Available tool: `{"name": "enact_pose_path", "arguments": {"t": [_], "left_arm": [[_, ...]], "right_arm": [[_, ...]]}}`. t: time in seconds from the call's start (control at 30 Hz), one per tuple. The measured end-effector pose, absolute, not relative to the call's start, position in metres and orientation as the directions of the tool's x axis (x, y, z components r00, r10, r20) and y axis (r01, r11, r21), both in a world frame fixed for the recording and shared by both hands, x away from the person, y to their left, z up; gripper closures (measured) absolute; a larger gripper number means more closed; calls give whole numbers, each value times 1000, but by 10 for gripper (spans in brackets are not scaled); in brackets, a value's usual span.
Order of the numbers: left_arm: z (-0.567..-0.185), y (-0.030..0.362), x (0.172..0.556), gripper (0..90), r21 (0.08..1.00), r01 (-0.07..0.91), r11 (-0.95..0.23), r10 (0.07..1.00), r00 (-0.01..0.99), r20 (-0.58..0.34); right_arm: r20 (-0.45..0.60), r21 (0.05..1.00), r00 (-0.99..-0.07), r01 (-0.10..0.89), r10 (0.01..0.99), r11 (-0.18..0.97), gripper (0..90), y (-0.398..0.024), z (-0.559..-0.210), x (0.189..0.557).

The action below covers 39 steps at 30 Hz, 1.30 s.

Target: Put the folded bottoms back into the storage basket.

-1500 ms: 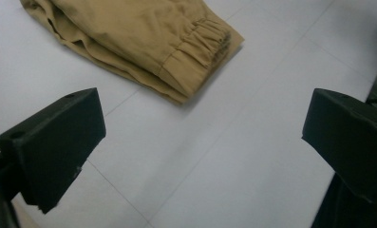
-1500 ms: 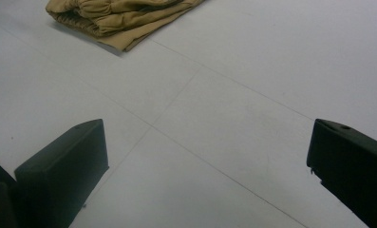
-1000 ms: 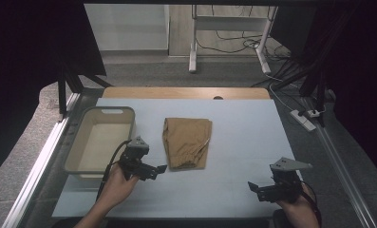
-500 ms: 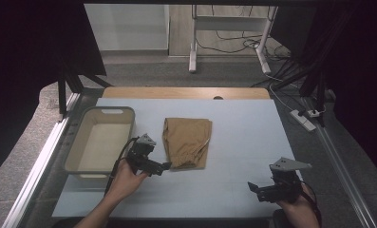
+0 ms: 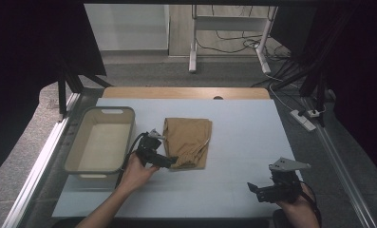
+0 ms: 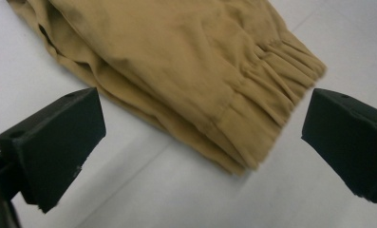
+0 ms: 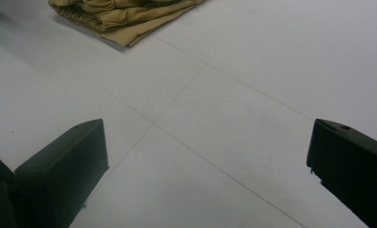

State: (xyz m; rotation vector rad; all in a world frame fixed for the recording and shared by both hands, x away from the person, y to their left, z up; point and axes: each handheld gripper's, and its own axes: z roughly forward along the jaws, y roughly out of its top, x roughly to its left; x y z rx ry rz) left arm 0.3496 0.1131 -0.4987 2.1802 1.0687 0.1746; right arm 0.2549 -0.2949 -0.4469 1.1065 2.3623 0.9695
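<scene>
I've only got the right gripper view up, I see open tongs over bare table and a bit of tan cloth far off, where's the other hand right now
Observer: The left tongs sit at the near-left corner of the folded tan garment, jaws open.
Operator: Holding it yet?
Observer: No. In the left gripper view the elastic hem corner lies between the jaws, untouched by either.
Operator: Anything else on the table?
Observer: A beige bin stands left of the garment, nothing in it.
Operator: And my tongs?
Observer: The right tongs are near the front right edge, well apart from the garment.
</scene>
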Motion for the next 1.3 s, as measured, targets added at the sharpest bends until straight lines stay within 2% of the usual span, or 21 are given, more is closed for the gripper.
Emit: {"name": "enact_pose_path", "arguments": {"t": [0.23,0.57,0.7,0.97,1.07,1.13,1.27,1.3], "left_arm": [[-510,106,358,0,605,657,-449,758,639,-131],[-535,106,361,0,562,704,-433,769,614,-177],[-536,106,358,21,573,688,-445,766,624,-155],[-527,103,352,281,552,691,-467,746,643,-174],[-525,102,351,417,539,700,-468,730,650,-211],[-524,101,352,471,532,705,-470,724,653,-225],[-524,100,353,656,514,736,-441,710,636,-302],[-523,100,353,669,509,736,-446,708,638,-302]], "right_arm": [[-35,711,-634,528,773,465,0,-295,-447,255],[-45,707,-641,521,766,478,0,-293,-447,255],[-45,706,-642,522,766,479,0,-293,-447,255],[-70,690,-653,514,754,509,0,-290,-448,255],[-68,690,-656,514,752,510,0,-290,-448,255],[-64,692,-657,514,751,508,0,-290,-448,255],[-66,688,-658,515,751,511,0,-290,-448,255],[-66,689,-658,514,750,512,0,-289,-448,255]]}}
